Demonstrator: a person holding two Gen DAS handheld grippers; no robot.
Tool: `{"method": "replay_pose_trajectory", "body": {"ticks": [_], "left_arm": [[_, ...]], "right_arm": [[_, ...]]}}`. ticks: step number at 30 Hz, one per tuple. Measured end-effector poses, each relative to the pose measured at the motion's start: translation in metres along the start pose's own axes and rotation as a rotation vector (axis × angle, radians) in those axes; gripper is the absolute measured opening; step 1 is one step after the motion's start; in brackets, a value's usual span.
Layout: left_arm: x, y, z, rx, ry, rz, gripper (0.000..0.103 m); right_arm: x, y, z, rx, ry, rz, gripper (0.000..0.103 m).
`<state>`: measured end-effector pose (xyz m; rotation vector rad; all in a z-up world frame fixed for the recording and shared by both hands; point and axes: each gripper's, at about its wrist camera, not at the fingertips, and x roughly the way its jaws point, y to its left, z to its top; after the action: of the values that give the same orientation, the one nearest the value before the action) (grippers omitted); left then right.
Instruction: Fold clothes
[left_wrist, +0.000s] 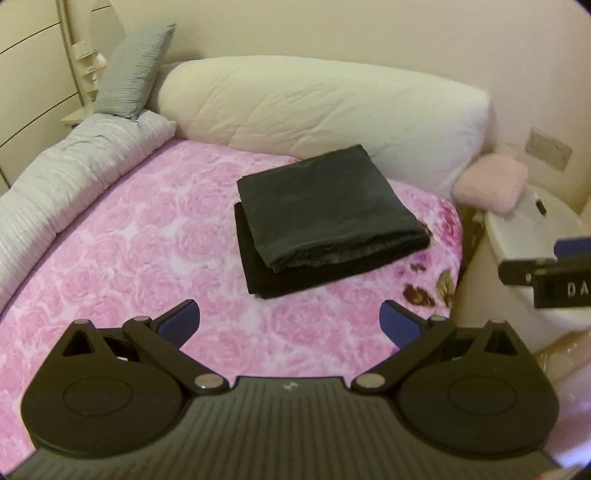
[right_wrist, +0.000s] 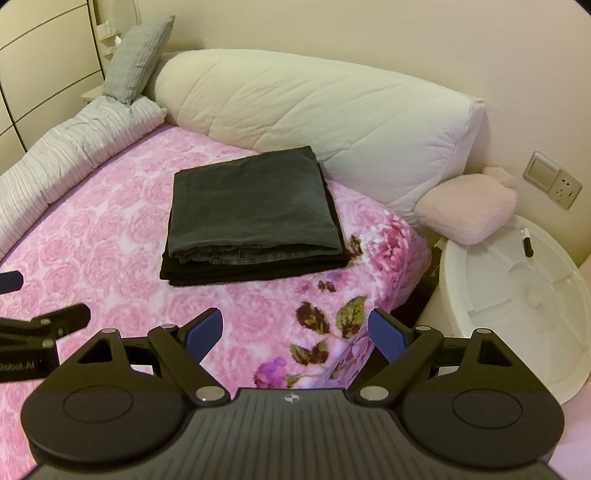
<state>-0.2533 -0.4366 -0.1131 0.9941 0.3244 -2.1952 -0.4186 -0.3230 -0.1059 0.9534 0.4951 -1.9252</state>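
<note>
Left gripper (left_wrist: 290, 321) spread wide and empty, right gripper (right_wrist: 295, 330) likewise, both hovering over the pink rose blanket (right_wrist: 110, 229), dark grey folded garment (right_wrist: 255, 206) stacked on black folded garment (right_wrist: 221, 275) ahead, near white duvet (right_wrist: 332, 122)

both wrist cams low over pink bedspread (left_wrist: 129, 229), facing headboard wall, left cam further left, both share folded dark clothes (right_wrist: 255, 210)
</note>
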Motion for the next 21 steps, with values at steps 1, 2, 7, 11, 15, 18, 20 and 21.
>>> {"method": "replay_pose_trajectory", "body": {"ticks": [1,2,7,11,15,18,20,21], "left_arm": [[-0.001,0.000,0.000,-0.011,0.003,-0.013,0.102],[-0.002,0.001,-0.001,-0.022,0.005,-0.018,0.102],[-0.009,0.000,-0.005,-0.060,-0.019,-0.002,0.102],[-0.012,0.000,-0.006,-0.068,-0.019,-0.019,0.102],[-0.013,-0.003,-0.006,-0.041,0.003,-0.008,0.102],[-0.017,-0.003,-0.005,-0.050,0.000,0.004,0.102],[-0.021,0.000,-0.005,-0.068,0.002,0.002,0.102],[-0.022,0.001,-0.005,-0.078,0.005,0.001,0.102]], "right_arm": [[-0.001,0.000,0.000,0.000,-0.003,-0.001,0.088],[-0.001,0.000,-0.001,0.000,-0.005,-0.002,0.088],[-0.005,0.001,-0.003,-0.002,-0.011,-0.005,0.088],[-0.008,0.002,-0.004,-0.006,-0.013,-0.005,0.088],[-0.012,0.002,-0.006,-0.007,-0.014,-0.004,0.088],[-0.017,0.004,-0.006,-0.009,-0.012,-0.009,0.088],[-0.022,0.005,-0.006,-0.008,-0.014,-0.010,0.088],[-0.026,0.006,-0.006,-0.007,-0.017,-0.008,0.088]]}}
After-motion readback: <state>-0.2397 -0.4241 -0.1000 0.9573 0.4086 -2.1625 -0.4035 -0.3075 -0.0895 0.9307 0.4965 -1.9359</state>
